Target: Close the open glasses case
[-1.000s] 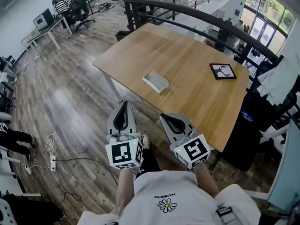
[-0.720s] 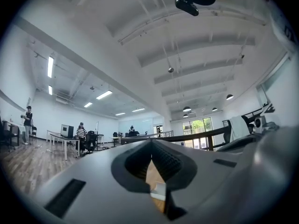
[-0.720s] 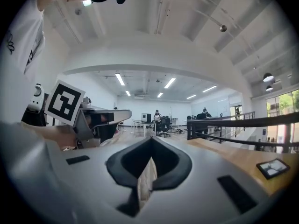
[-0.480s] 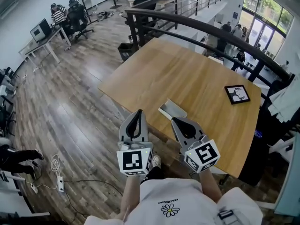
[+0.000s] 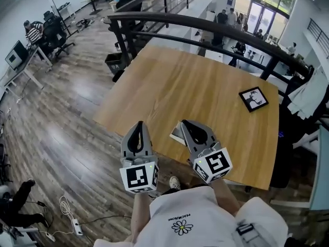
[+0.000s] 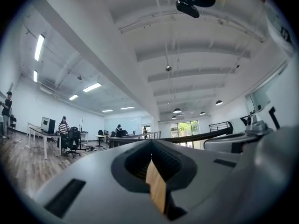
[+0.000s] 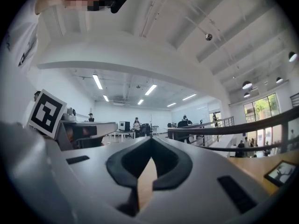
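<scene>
**Spotter:** Where is the case, and what's in it?

**Operator:** The glasses case (image 5: pixel 175 134) lies on the wooden table (image 5: pixel 195 81), close to the near edge. I only get a pale sliver of it, because my right gripper (image 5: pixel 186 123) covers the rest from the head view. I can't tell whether the lid is up or whether anything sits inside.

**Spotter:** How are you holding the tools?

**Operator:** Both are level, side by side at the table's near edge and pointing across it, with the left gripper (image 5: pixel 138 124) nearer the table's left corner. In each gripper view the jaws are pressed together with nothing between them. Only a strip of tabletop shows through the gap behind the tips.

**Spotter:** Anything else on the table?

**Operator:** A black picture frame (image 5: pixel 253 98) lies flat near the far right side, well apart from the case. The case shows in neither gripper view.
</scene>
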`<state>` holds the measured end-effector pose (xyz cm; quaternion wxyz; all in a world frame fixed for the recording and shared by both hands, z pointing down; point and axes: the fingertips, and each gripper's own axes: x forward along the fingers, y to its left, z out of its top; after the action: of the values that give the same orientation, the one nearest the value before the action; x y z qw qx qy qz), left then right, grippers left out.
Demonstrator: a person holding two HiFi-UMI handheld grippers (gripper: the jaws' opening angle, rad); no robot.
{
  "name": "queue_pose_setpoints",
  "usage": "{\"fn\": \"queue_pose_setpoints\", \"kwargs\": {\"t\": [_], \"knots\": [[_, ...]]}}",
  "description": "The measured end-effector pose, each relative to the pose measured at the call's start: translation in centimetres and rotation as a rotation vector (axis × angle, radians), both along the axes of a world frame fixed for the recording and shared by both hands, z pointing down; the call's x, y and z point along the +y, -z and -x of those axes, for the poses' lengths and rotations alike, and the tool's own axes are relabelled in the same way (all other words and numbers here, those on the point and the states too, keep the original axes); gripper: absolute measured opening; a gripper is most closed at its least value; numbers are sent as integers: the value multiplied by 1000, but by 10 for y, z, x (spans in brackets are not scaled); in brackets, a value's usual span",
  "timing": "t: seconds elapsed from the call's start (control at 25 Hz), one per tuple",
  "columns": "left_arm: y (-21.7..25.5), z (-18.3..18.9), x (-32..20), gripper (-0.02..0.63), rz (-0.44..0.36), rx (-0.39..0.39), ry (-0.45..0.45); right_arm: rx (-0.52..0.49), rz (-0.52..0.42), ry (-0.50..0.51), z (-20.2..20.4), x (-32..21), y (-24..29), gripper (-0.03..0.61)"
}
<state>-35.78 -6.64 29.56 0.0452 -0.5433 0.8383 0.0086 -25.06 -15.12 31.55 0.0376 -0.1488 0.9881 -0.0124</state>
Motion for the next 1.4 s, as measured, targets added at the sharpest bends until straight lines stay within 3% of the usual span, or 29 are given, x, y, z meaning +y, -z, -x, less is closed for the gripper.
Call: {"fn": "queue_pose_setpoints", "kwargs": {"t": [0.16,0.32,0.56,0.84,1.08,1.16,1.4], "knots": [[-9,5,-24,17,10,16,-44,34,28,-36,5,-17,-15,6],[-12,10,-47,17,13,13,-69,7,30,-73,7,-38,-14,6],[-18,-2,-71,18,14,35,-108,21,30,-89,-7,-53,-15,6],[-15,-22,-108,46,20,26,-274,2,-14,-194,-33,-65,-5,6],[-31,-65,-144,169,87,90,-535,39,3,-336,-81,-69,-12,6],[-42,-75,-156,188,110,123,-580,48,2,-371,-96,-74,-13,6],[-105,-104,-184,236,294,156,-648,72,27,-464,-132,-81,-23,6]]}}
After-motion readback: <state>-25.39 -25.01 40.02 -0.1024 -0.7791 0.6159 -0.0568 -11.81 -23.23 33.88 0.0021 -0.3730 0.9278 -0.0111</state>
